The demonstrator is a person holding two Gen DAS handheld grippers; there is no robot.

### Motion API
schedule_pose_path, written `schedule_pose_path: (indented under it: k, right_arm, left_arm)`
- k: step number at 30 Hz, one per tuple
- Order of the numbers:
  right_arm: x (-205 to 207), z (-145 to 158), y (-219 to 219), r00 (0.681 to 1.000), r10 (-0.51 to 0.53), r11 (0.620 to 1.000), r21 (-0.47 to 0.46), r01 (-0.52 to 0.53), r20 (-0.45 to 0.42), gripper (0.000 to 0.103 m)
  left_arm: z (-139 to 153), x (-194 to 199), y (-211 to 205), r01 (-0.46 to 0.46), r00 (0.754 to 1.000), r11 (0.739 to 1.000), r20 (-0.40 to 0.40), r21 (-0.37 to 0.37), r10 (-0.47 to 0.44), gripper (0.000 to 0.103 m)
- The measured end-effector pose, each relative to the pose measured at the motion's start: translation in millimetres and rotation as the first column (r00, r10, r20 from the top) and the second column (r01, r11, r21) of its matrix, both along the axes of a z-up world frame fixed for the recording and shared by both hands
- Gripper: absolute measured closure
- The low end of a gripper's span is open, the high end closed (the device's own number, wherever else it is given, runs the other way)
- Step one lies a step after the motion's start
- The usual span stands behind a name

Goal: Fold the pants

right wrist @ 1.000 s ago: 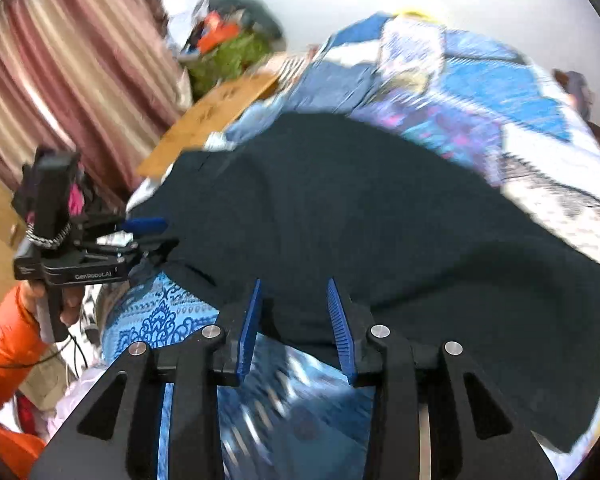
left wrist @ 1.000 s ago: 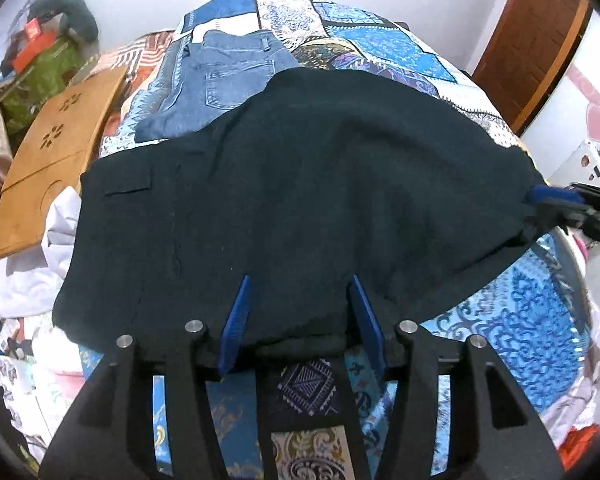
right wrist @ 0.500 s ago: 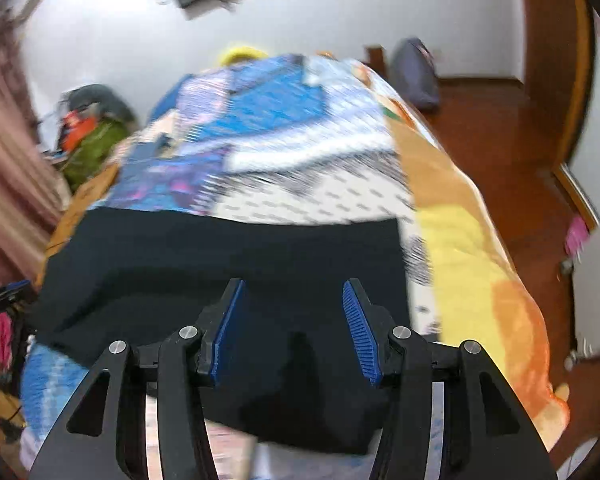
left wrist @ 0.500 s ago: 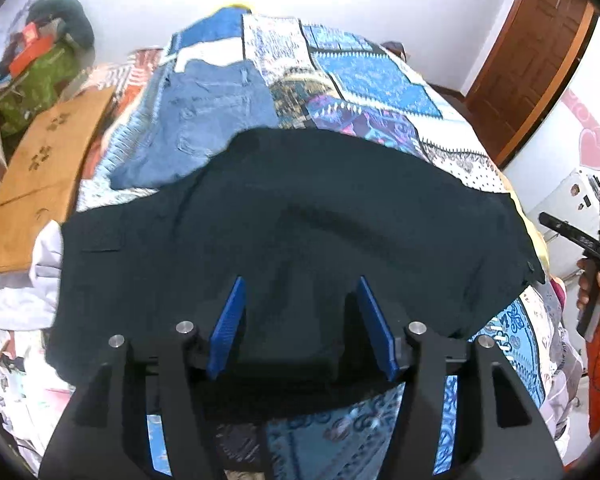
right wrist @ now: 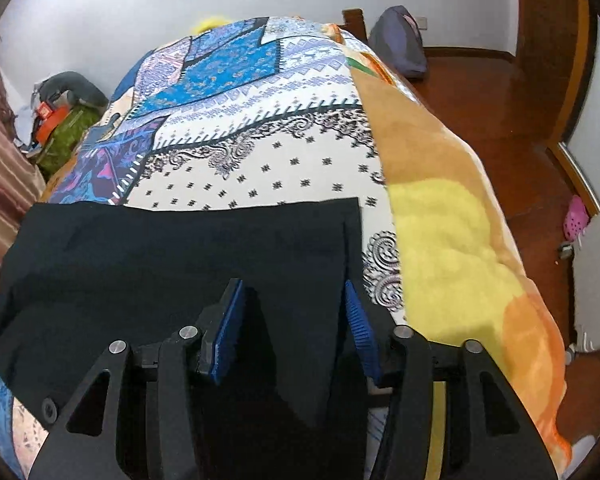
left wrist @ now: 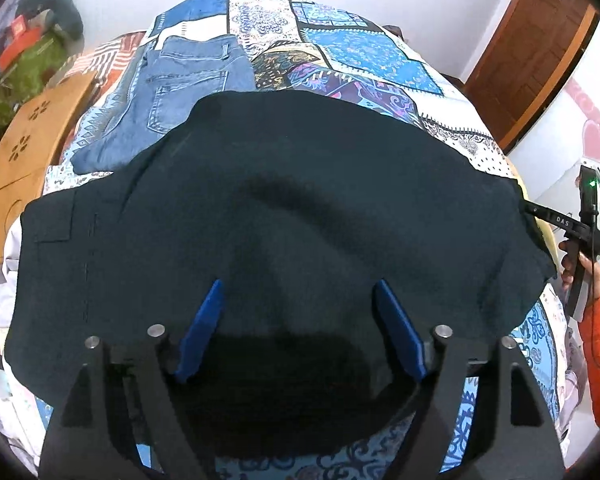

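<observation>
Under the left gripper, black pants hide the bedspread.

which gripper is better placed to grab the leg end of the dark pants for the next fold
Right, probably. The right gripper hangs open over the dark pants' hemmed end by the yellow blanket. The left gripper, jaws just opened, sits over mid-fabric.

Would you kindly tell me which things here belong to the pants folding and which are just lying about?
Belongs to the job:
dark pants
left gripper
right gripper

Just lying about:
blue jeans
wooden board
yellow blanket
backpack
</observation>
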State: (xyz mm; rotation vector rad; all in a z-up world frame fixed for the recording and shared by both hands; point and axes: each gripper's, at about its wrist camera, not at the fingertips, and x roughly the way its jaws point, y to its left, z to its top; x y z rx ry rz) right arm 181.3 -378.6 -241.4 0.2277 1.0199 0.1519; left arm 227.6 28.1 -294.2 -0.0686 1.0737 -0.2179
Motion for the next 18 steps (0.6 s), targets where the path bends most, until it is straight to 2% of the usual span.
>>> schedule_pose_path:
  k: [2,4,5,6,15,18]
  right_arm:
    - [0.1,0.8,1.4,1.000,0.001,1.000,-0.014,-0.001,0.015,0.064]
    - [-1.4,2.1,3.0,1.000,-0.001,0.998,-0.056,0.002,0.028,0.086]
    - [-1.8,3.7,1.7,0.999,0.002,0.998,-0.058,0.001,0.038,0.088]
    - [-4.1,6.6,-0.4,0.998,0.005,0.999,-0.039,-0.003,0.056,0.095]
    - [3.6,33.0,-2.5,0.980,0.002,0.988,-0.153,0.029,0.198,0.098]
    - [15.1,21.0,-1.4,0.988,-0.018,0.980,-0.194,0.048,0.152,0.098]
  left_arm:
    - [-0.8,1.6,0.1,-0.006,1.000,1.000,0.000,-0.004,0.006,0.022]
    - [-1.1,2.3,-1.2,-0.009,1.000,1.000,0.001,0.001,0.009,0.021]
    - [-1.1,2.3,-1.7,-0.010,1.000,1.000,0.002,0.005,0.009,0.021]
    - [-1.1,2.4,-2.0,-0.010,1.000,1.000,0.002,0.007,0.010,0.021]
    - [-1.2,-0.4,-4.4,-0.008,1.000,1.000,0.005,0.025,0.007,0.020]
    - [-0.7,-2.1,-2.5,-0.008,1.000,1.000,0.008,0.025,0.008,0.019]
